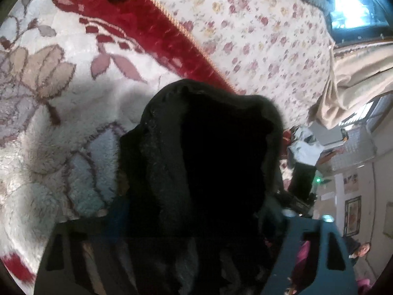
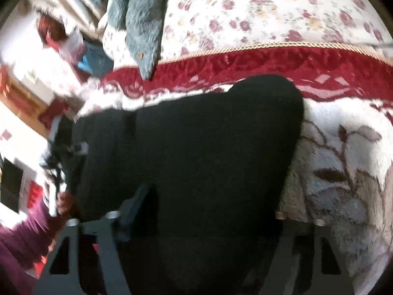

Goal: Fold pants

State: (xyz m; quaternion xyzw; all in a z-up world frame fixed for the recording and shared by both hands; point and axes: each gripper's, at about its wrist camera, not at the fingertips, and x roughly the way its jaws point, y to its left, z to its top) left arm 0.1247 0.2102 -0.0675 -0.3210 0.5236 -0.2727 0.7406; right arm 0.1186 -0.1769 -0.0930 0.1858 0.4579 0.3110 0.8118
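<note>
Black knit fills both sets of tongs: the pants (image 1: 208, 162) lie bunched between the fingers of the left tongs (image 1: 196, 245) and the right tongs (image 2: 196, 233). Whether the pads actually press the cloth cannot be told; the fabric hides them. Beyond the tongs, the pants rest on a fleecy floral blanket (image 1: 49, 98) spread over the bed. Risk: a shallow pinch may catch one layer only, letting the bundle slump and skew the fold.

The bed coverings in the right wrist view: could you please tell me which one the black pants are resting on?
The pants rest on the fluffy white blanket with the red border, not the flowered sheet beyond its gold cord edging.
</note>
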